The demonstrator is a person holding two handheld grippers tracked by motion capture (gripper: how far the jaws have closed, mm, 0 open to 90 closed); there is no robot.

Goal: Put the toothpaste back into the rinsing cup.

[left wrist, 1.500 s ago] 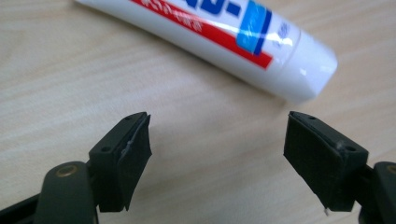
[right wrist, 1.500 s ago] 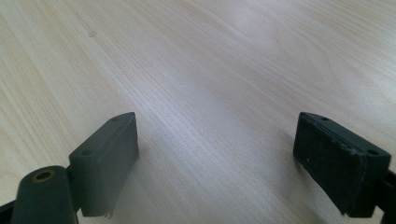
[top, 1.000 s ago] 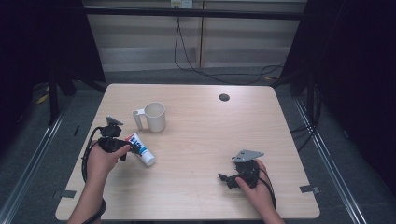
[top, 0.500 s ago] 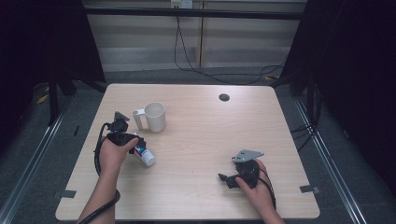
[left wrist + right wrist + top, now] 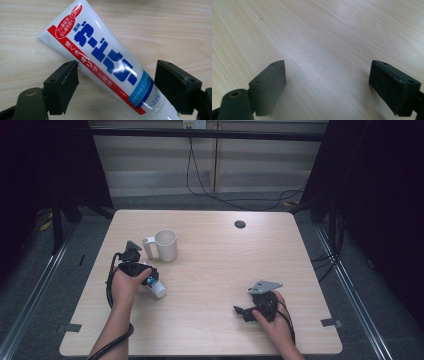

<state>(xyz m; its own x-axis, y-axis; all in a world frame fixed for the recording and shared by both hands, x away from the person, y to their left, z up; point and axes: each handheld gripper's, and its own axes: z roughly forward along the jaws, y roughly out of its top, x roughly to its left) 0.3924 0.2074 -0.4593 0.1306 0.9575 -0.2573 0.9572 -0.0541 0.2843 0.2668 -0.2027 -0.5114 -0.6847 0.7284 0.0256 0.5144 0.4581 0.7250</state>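
Toothpaste tube (image 5: 105,57) lies flat on the wooden table (image 5: 220,270), white with a red stripe and blue lettering; in the high view (image 5: 156,287) it sits just in front of the white mug (image 5: 165,245), toward the person's edge, cap end pointing away from the mug. Left gripper (image 5: 145,272) is above the tube, between mug and person, pointing down at it. In the left gripper view (image 5: 115,85) the jaws stand wide, one to each side of the tube's lower body, which crosses the gap on a slant; the left pad sits right at the tube's red edge, contact uncertain, the right pad stands clear of it. The jaws have just been opening, with the tube lying between them, not gripped. Right gripper (image 5: 242,311) rests low on the table well to the right of the mug and nearer the person, held in the right hand (image 5: 272,317). Its own view (image 5: 327,85) has the jaws spread wide over bare wood with nothing between them. A small dark round hole (image 5: 240,224) lies behind and to the right of the mug, near the table's far edge.
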